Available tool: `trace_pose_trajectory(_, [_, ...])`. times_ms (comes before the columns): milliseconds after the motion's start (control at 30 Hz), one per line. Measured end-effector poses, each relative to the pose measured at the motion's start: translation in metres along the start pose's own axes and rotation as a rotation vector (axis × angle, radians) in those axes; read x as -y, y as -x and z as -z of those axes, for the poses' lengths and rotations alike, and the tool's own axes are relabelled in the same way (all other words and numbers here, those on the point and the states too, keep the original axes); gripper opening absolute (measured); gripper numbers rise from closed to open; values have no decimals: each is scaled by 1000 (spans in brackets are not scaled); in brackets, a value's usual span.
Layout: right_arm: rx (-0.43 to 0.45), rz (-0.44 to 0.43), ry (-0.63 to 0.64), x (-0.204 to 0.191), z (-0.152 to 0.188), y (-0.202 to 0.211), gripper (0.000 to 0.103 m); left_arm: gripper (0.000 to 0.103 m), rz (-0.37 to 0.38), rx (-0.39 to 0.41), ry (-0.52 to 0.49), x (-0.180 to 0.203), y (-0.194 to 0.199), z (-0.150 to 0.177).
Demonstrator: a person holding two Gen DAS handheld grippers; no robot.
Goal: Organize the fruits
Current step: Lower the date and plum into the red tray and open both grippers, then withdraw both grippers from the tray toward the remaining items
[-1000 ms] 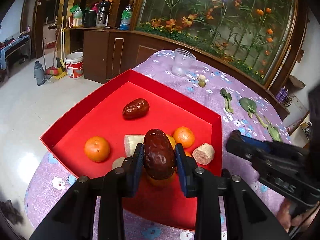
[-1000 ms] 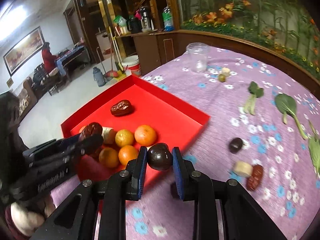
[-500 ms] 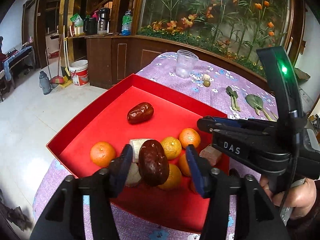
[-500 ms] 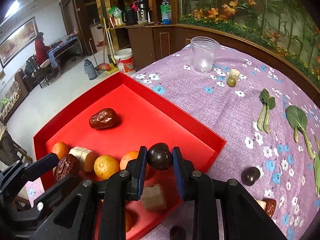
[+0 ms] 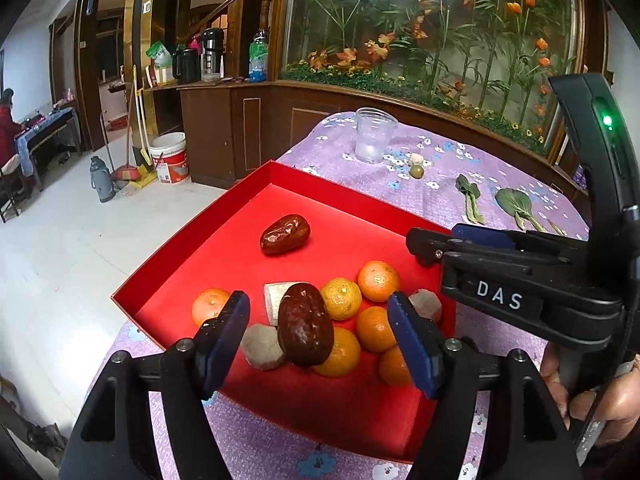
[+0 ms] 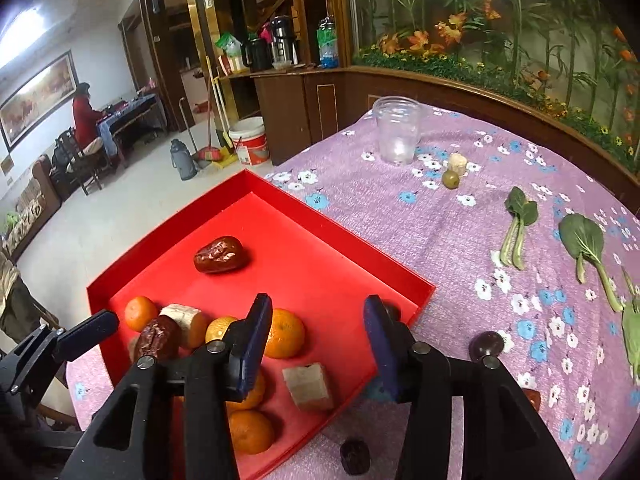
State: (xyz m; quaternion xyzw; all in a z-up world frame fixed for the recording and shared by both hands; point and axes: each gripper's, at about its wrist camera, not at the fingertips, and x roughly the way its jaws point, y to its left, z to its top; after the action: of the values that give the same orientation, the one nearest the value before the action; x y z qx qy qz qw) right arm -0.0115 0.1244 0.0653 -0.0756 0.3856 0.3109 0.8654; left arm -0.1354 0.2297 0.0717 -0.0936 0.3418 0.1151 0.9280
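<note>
Over the red tray's [image 5: 224,256] near edge, found the left gripper [image 5: 320,320] spread wide and gripping nothing. Between its fingers, touched by neither, saw a dark date [image 5: 306,330] lying on the heap of fruit in the tray's near half.

At the tray's near-left corner, noted a lone orange [image 5: 208,306]. Just right of it, logged a beige chunk [image 5: 262,346] and a pale slice [image 5: 278,300], both against the dark date. Further right in the tray's near half, counted a cluster of oranges [image 5: 340,298] packed together. At the cluster's right edge, spotted another beige chunk [image 5: 426,306]. Alone in the tray's far half, well apart from the heap, marked a second date [image 5: 285,234].

Above the tray's right side, found the right gripper [image 6: 318,312] parted just as wide and empty. Behind its right finger, at the tray's right corner, glimpsed something dark, too hidden to name.

On the flowered cloth right of the tray, noted a round dark fruit [image 6: 486,346]. Beyond the tray's far-right side, logged a clear cup [image 6: 400,130] standing upright. Further right of the tray, saw leafy greens [image 6: 516,224] lying flat.
</note>
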Motion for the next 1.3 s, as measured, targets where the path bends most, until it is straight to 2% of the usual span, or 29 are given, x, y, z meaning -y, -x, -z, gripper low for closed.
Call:
trace_pose_trajectory(233, [13, -2, -31, 5, 13, 19, 53, 72, -21, 28, -38, 11, 14, 1])
trace_pose_trajectory(433, [23, -5, -75, 16, 31, 37, 58, 75, -30, 25, -80, 25, 19, 5])
trace_pose_trajectory(700, [43, 9, -125, 38, 55, 62, 58, 75, -26, 23, -132, 46, 25, 9])
trace_pose_trajectory(967, [43, 47, -216, 83, 87, 81, 60, 75, -36, 13, -160, 63, 27, 12])
trace_pose_trajectory(1100, [36, 57, -292, 113, 104, 89, 60, 75, -36, 3, -199, 79, 25, 15])
trace_pose_trajectory(1300, [42, 72, -334, 137, 119, 99, 60, 75, -37, -8, -256, 103, 23, 20])
